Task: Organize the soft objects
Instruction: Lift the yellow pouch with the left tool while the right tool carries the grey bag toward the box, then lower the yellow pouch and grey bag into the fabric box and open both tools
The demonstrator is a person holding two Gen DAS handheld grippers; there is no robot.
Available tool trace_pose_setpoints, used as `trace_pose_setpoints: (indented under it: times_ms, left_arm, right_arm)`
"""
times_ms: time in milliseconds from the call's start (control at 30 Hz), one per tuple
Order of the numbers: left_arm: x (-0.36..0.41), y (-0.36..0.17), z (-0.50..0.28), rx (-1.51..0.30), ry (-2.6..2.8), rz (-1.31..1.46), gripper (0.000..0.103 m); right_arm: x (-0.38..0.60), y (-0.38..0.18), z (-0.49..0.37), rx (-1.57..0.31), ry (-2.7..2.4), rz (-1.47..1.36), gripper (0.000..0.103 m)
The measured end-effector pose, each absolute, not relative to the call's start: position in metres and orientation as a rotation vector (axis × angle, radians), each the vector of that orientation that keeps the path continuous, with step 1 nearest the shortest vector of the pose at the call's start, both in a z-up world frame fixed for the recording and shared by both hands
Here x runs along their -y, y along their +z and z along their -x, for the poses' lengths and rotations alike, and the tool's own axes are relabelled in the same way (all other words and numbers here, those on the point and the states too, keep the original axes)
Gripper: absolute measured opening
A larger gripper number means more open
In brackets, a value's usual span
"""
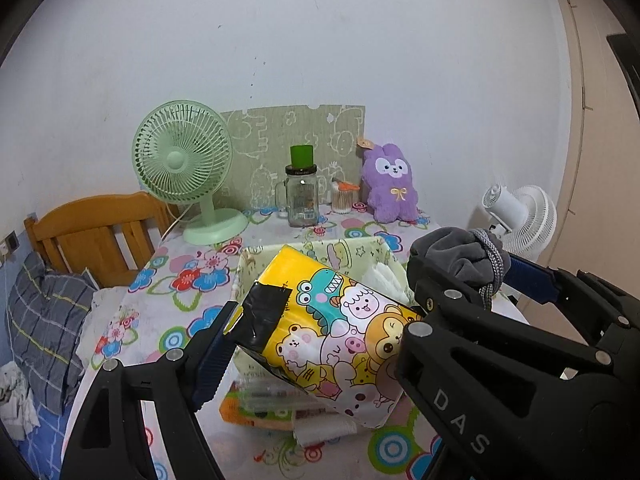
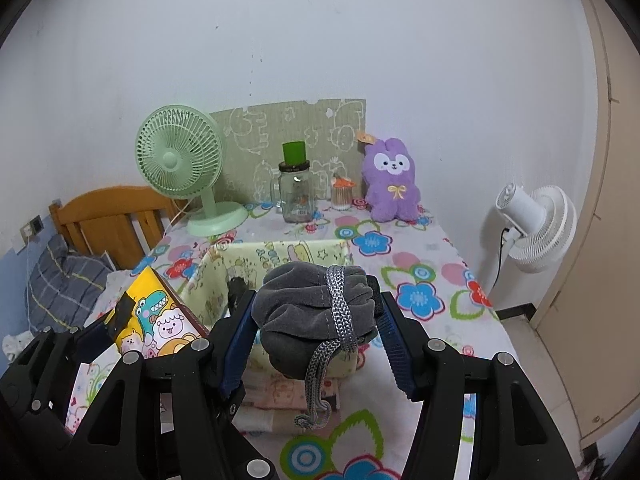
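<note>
My left gripper [image 1: 320, 340] is shut on a yellow cartoon-print tissue pack [image 1: 332, 332], held tilted above the near edge of a pale green fabric storage box [image 1: 280, 256]. The pack also shows in the right wrist view [image 2: 156, 320]. My right gripper [image 2: 316, 320] is shut on a grey drawstring pouch [image 2: 312, 308] with a braided grey cord [image 2: 336, 304], held over the same box [image 2: 224, 276]. The pouch and right gripper appear in the left wrist view [image 1: 460, 256]. White cloth [image 1: 384, 276] lies inside the box.
A floral tablecloth [image 2: 416, 296] covers the table. At the back stand a green fan [image 2: 180, 160], a glass jar [image 2: 296, 192], a cotton-swab jar [image 2: 342, 196] and a purple plush rabbit [image 2: 392, 180]. Flat packets [image 2: 280, 400] lie in front of the box. A white fan [image 2: 536, 228] stands right; a bed [image 2: 68, 280] left.
</note>
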State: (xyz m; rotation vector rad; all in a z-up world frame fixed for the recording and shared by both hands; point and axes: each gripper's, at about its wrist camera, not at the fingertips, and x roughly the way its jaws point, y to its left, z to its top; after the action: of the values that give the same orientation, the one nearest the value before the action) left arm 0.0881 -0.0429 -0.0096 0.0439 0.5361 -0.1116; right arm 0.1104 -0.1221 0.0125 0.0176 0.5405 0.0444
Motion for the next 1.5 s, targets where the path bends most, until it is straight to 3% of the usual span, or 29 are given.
trace_pose_setpoints:
  times_ms: [733,1500]
  left_arm:
    - [0.036,-0.017,-0.159,-0.561,-0.107,-0.062,0.083]
    - [0.028,-0.066,-0.228,-0.716,-0.105,-0.044,0.087]
  right_arm:
    - [0.114,0.007,-0.187,-0.559,0.091,0.022,0.062]
    - [0.113,-0.044,-0.261,-0.686,0.132,0.002,0.062]
